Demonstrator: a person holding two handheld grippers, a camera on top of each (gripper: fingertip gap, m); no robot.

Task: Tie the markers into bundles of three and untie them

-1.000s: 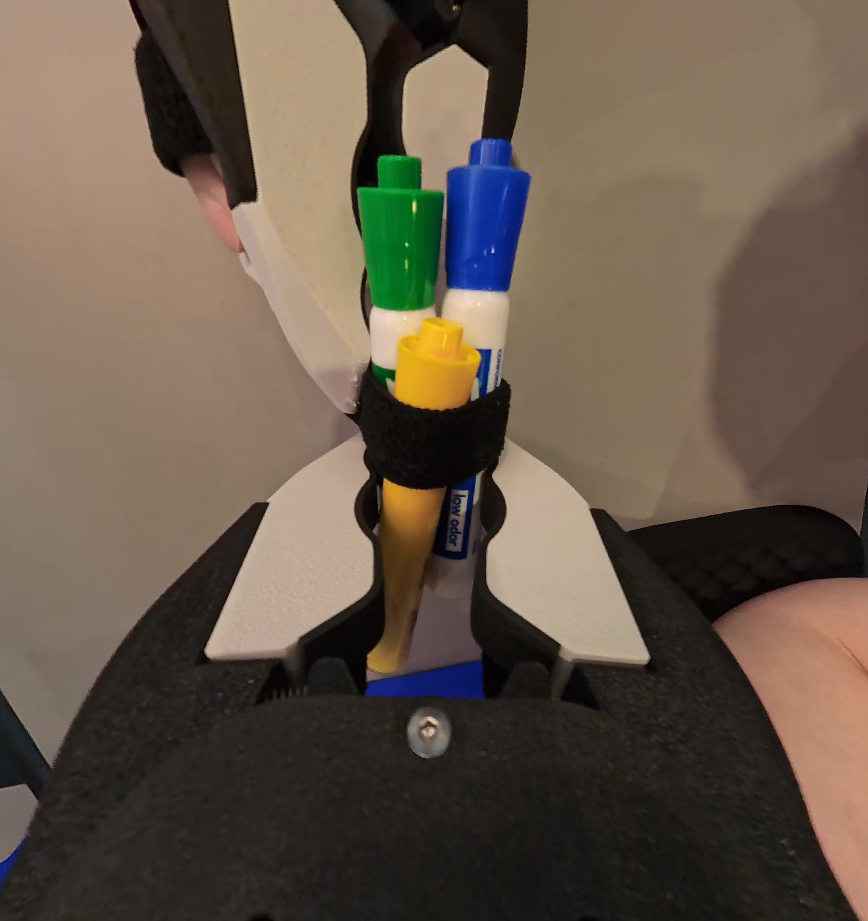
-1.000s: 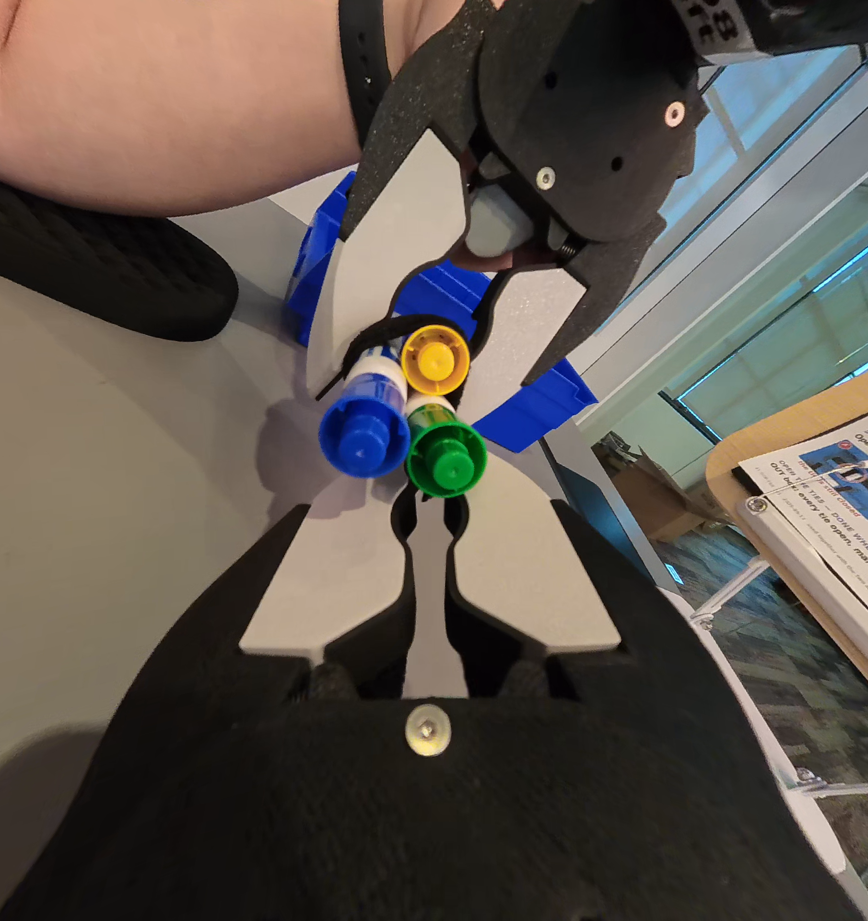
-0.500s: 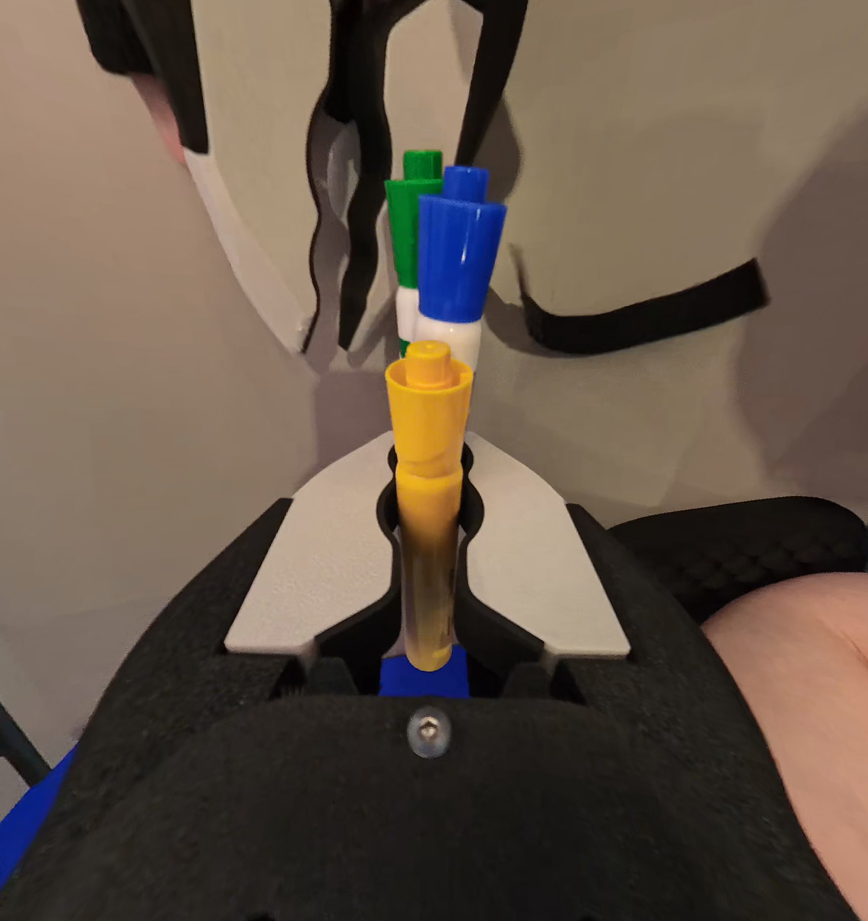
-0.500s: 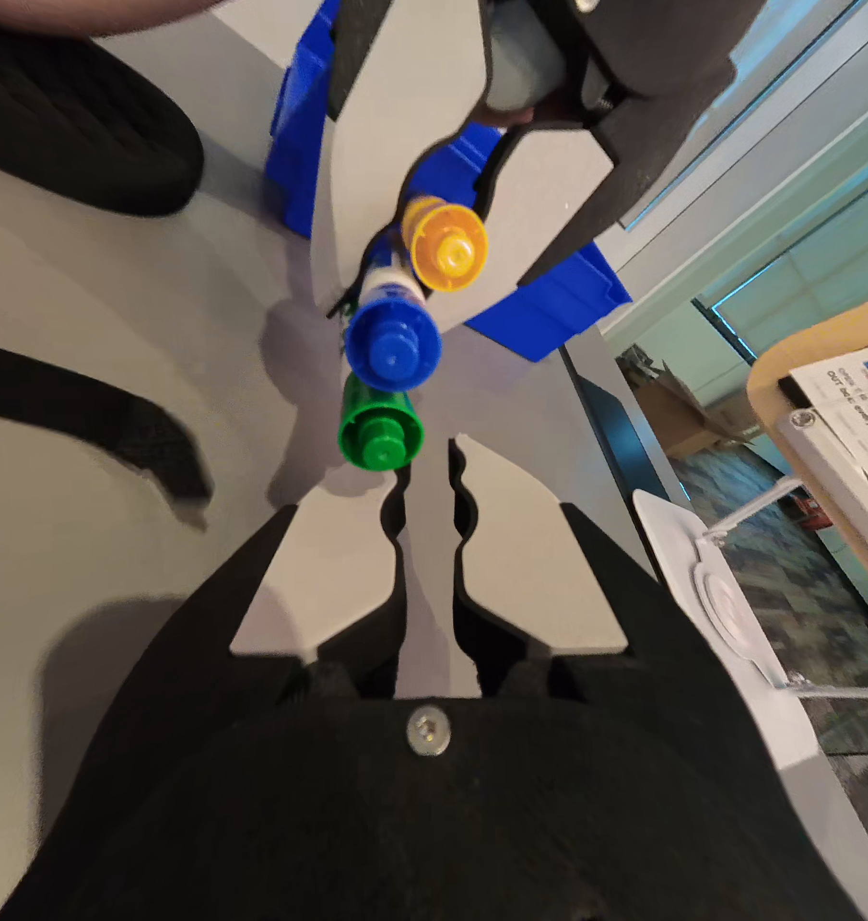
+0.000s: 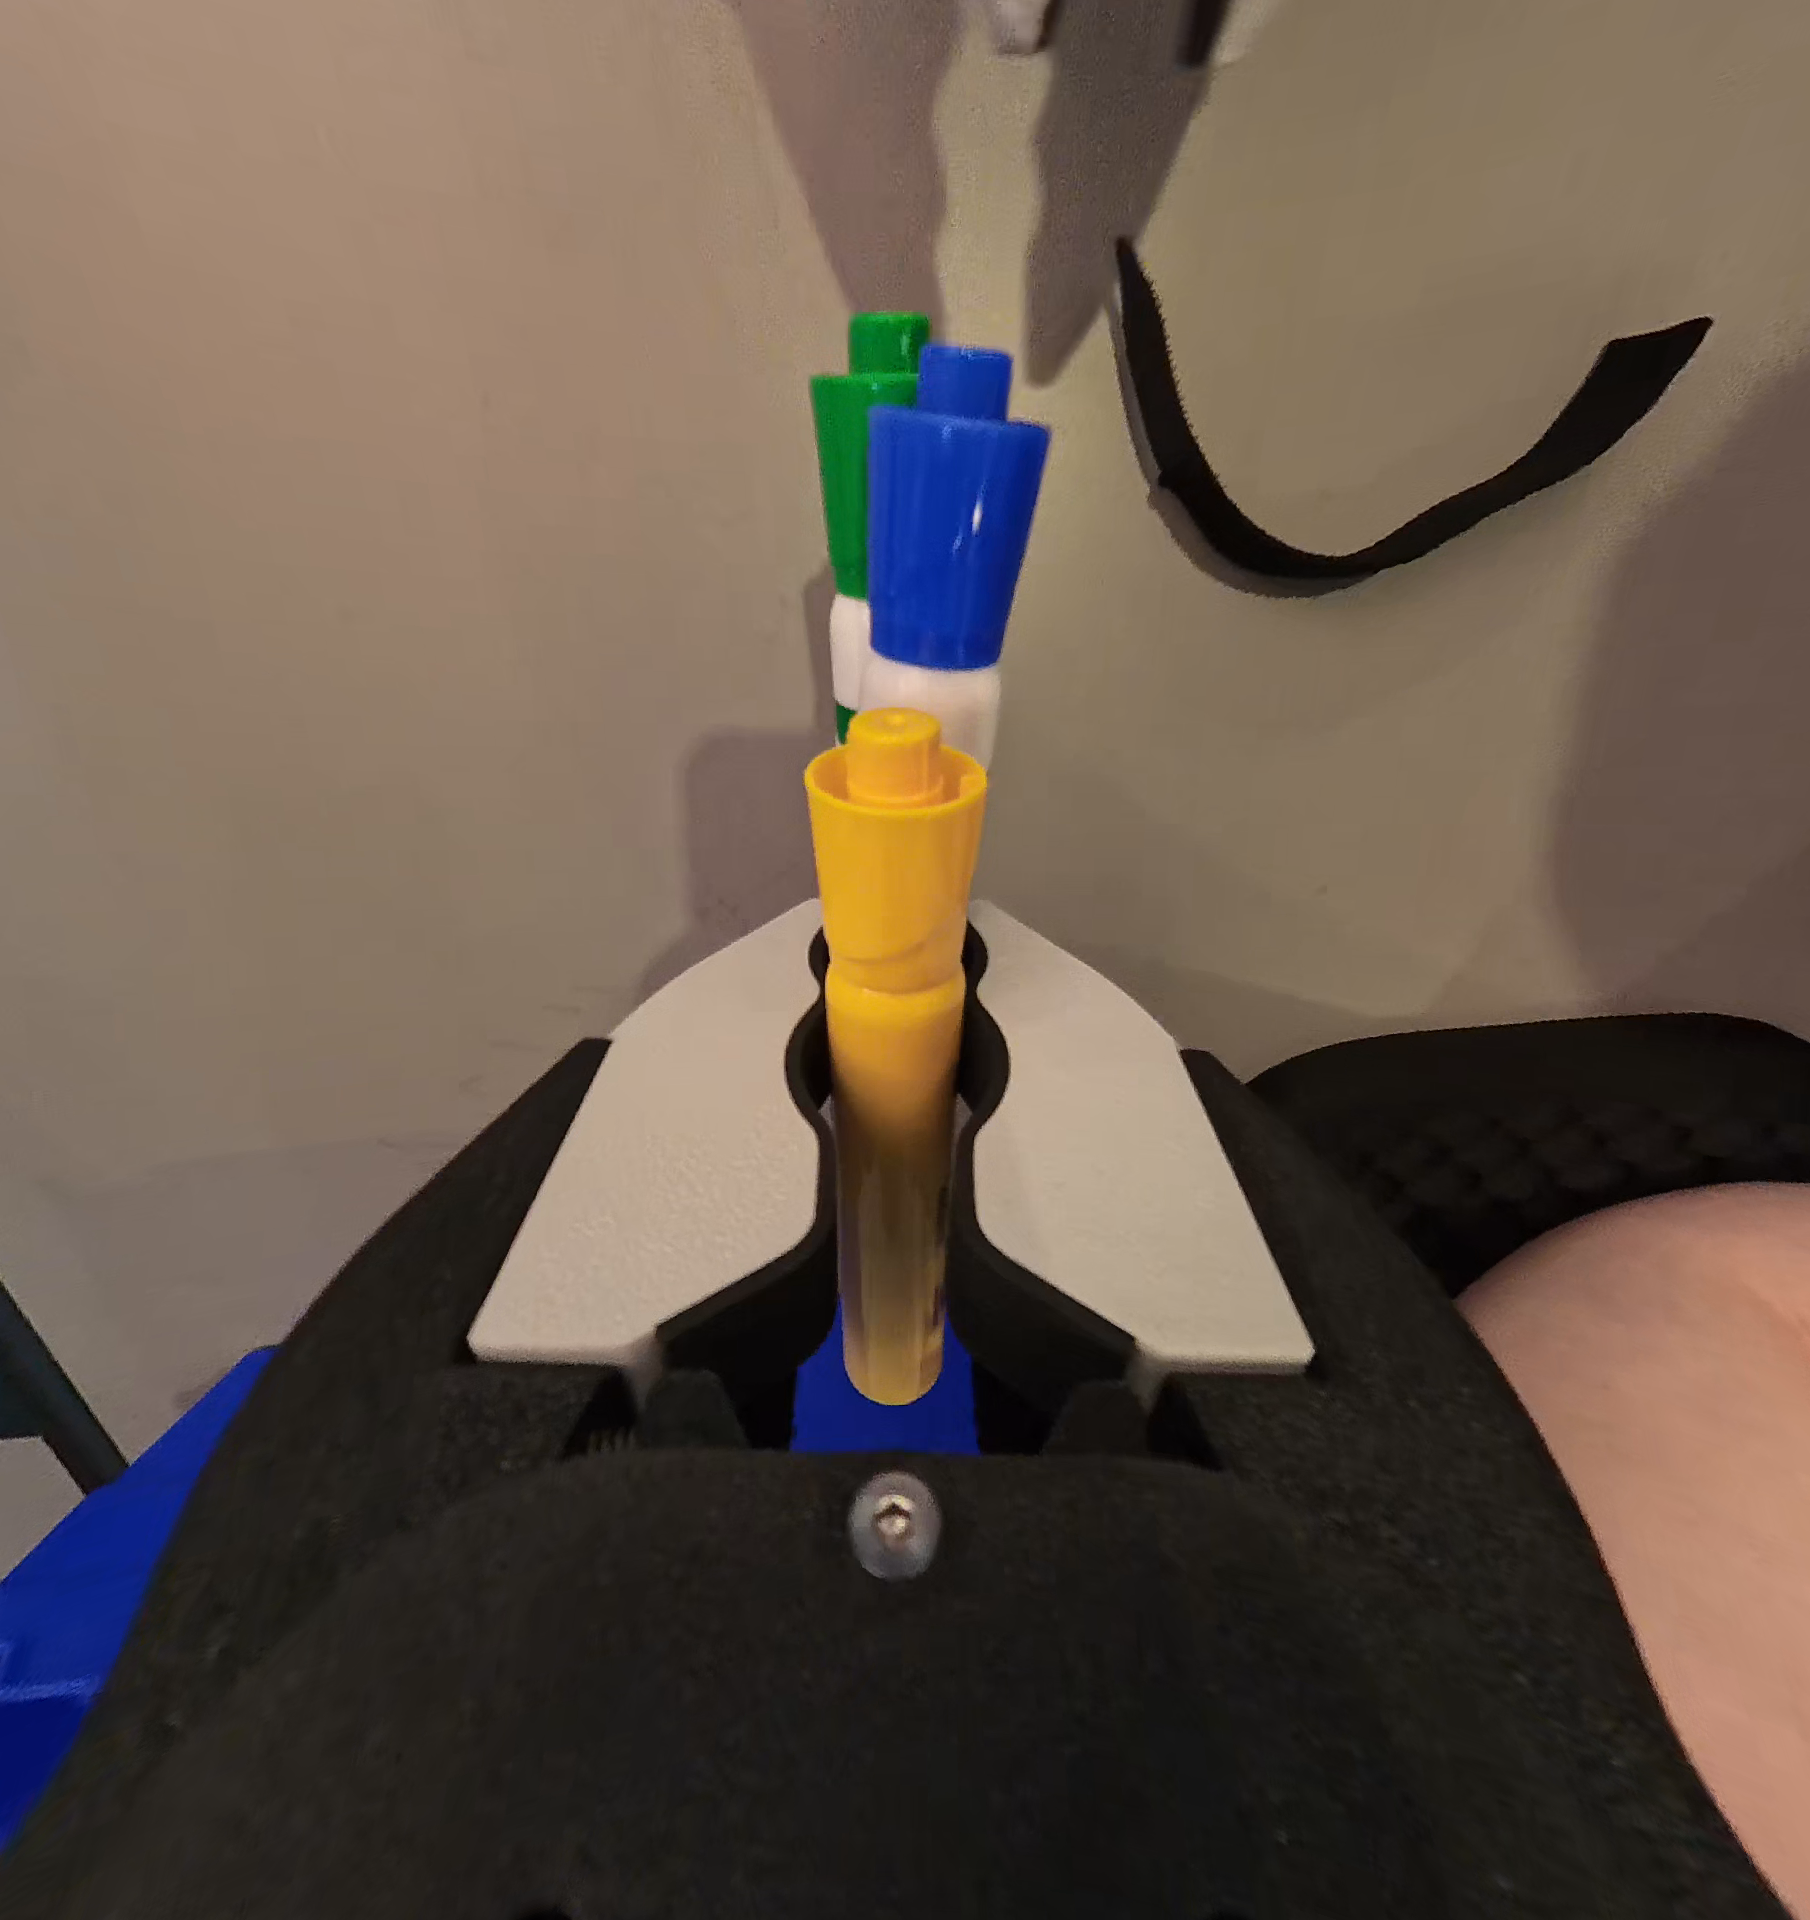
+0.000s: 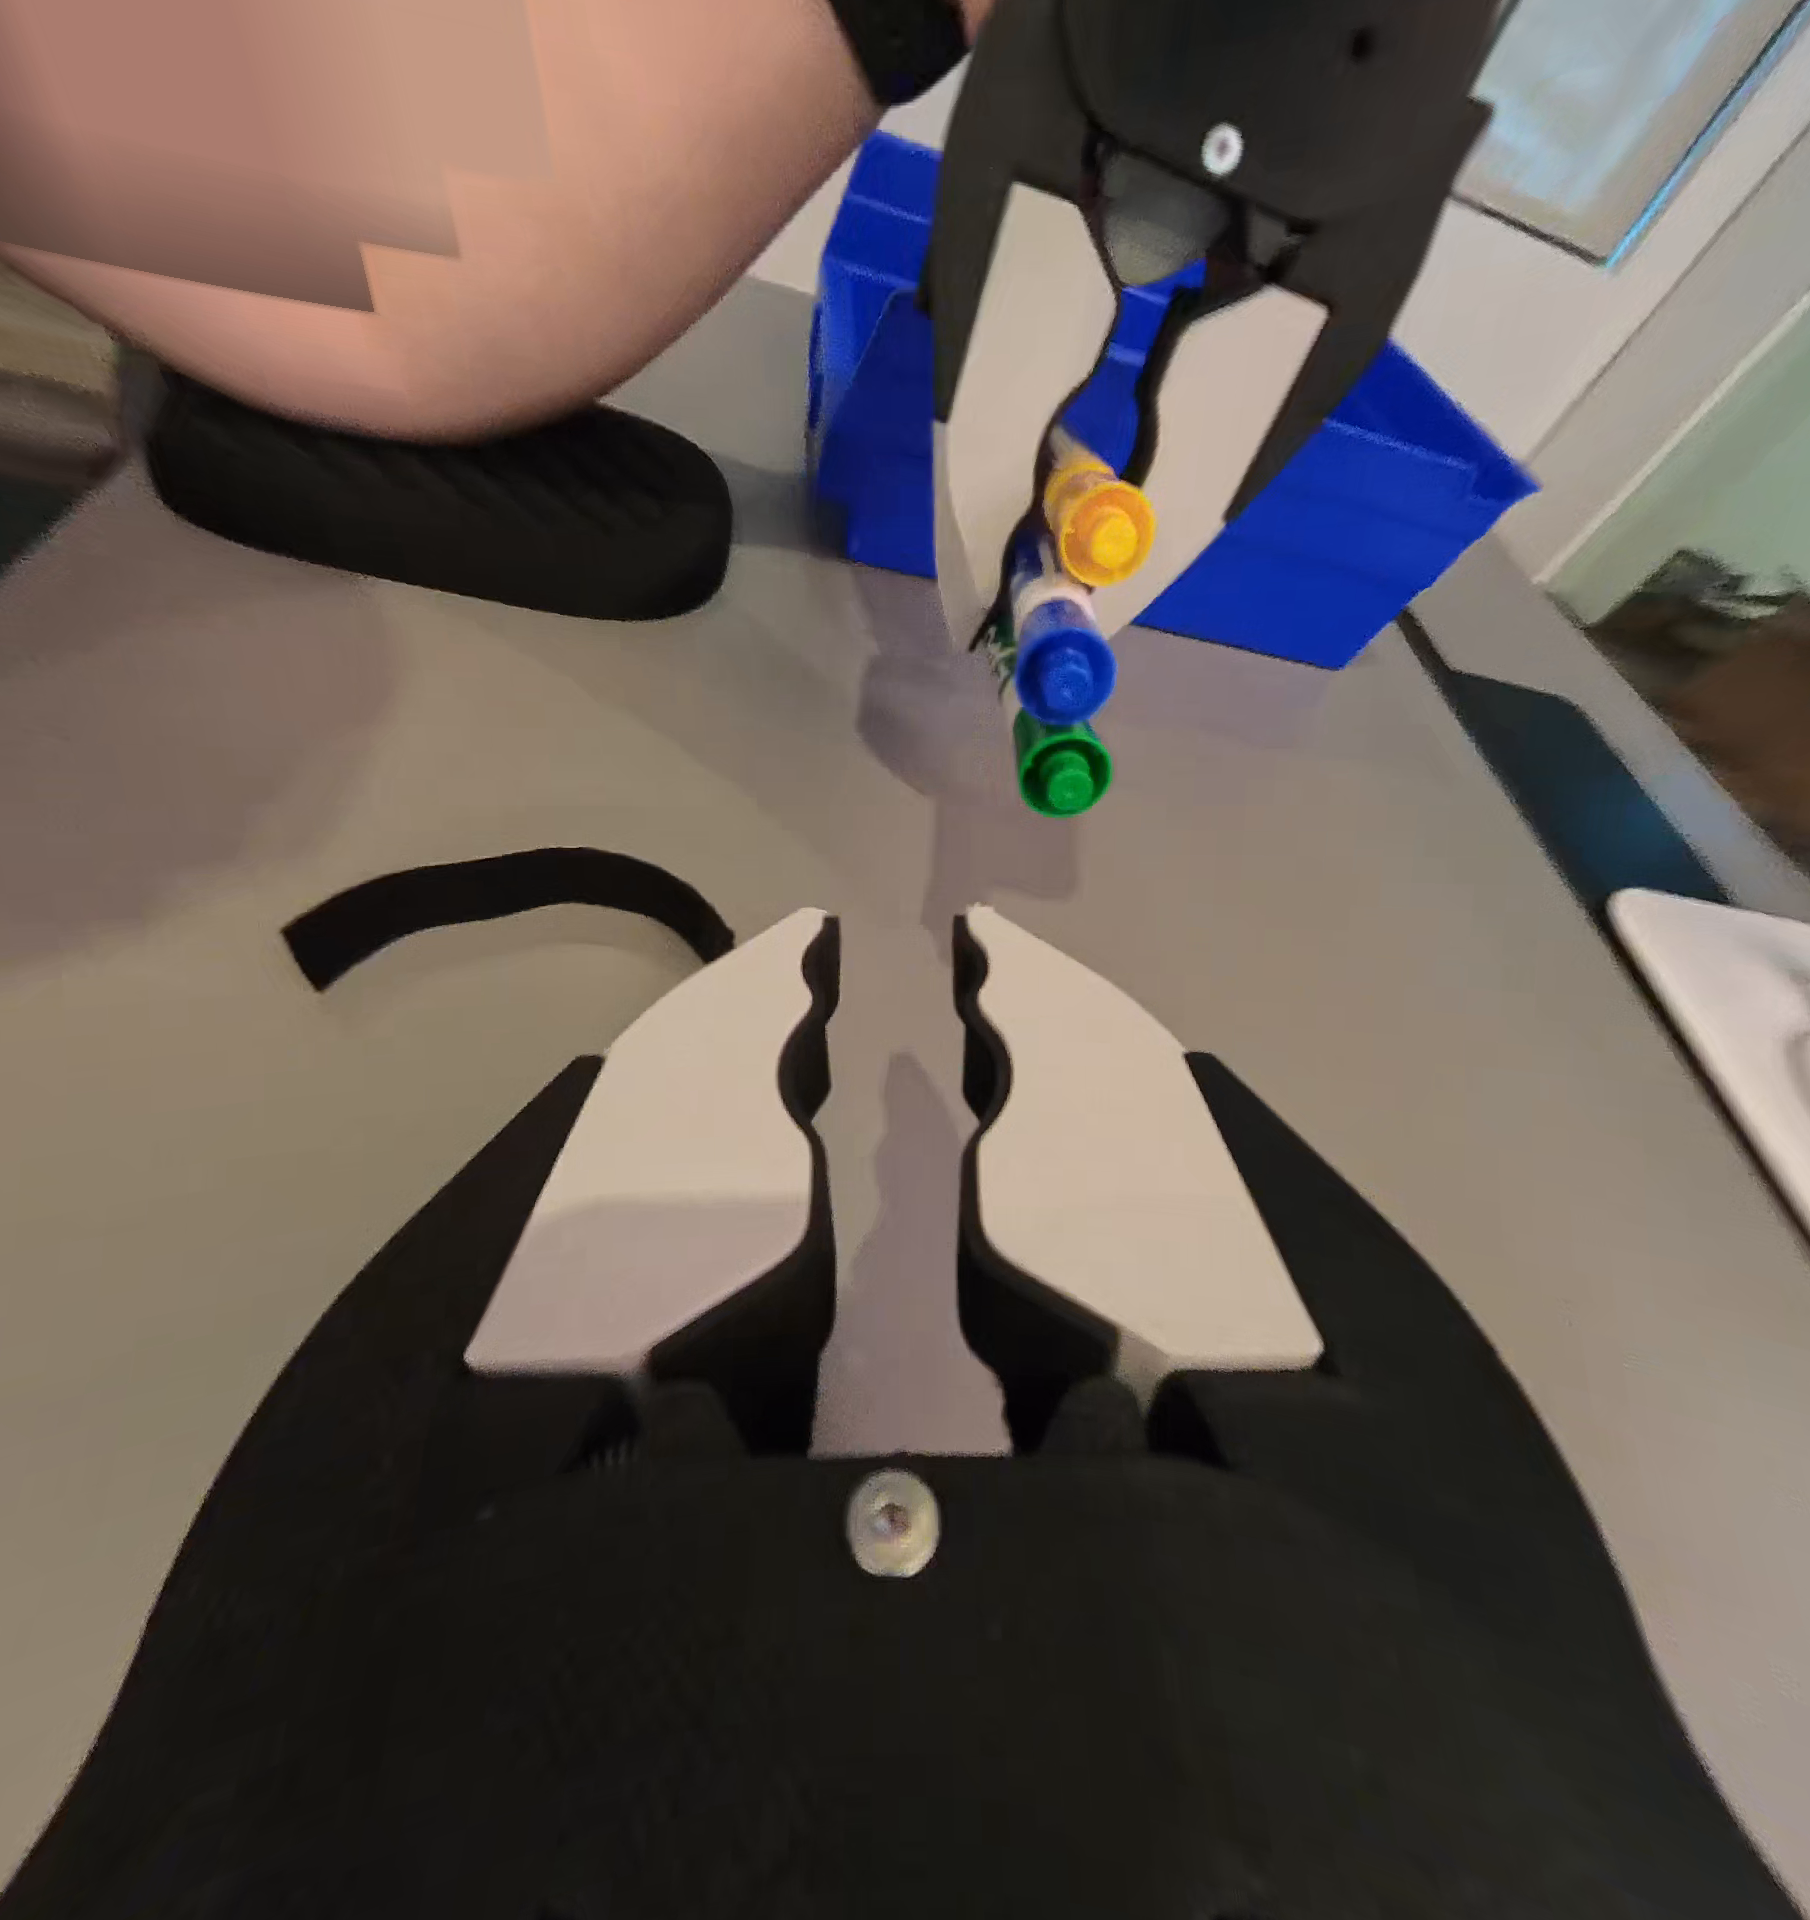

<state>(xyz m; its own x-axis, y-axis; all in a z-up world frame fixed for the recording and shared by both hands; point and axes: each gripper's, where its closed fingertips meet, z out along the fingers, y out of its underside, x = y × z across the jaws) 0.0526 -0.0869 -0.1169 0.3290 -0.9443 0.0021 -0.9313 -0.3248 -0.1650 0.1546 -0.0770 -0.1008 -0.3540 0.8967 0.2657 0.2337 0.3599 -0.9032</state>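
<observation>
Left wrist view: dim, warm-toned; soft shadows across grey table (image 5: 361, 520), darkest at right. Glare streak on blue marker cap (image 5: 958, 530). Right wrist view: brighter, cool daylight from windows upper right. Right edge blurred, smeared. Wide-angle bending at frame edges. Mosaic patch upper left.

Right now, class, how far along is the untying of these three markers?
Done: the black strap lies loose on the table, off the markers. In hand: the left gripper clamps the yellow marker, the blue marker and the green marker. The right gripper is open and empty. Left: setting the markers down.
</observation>
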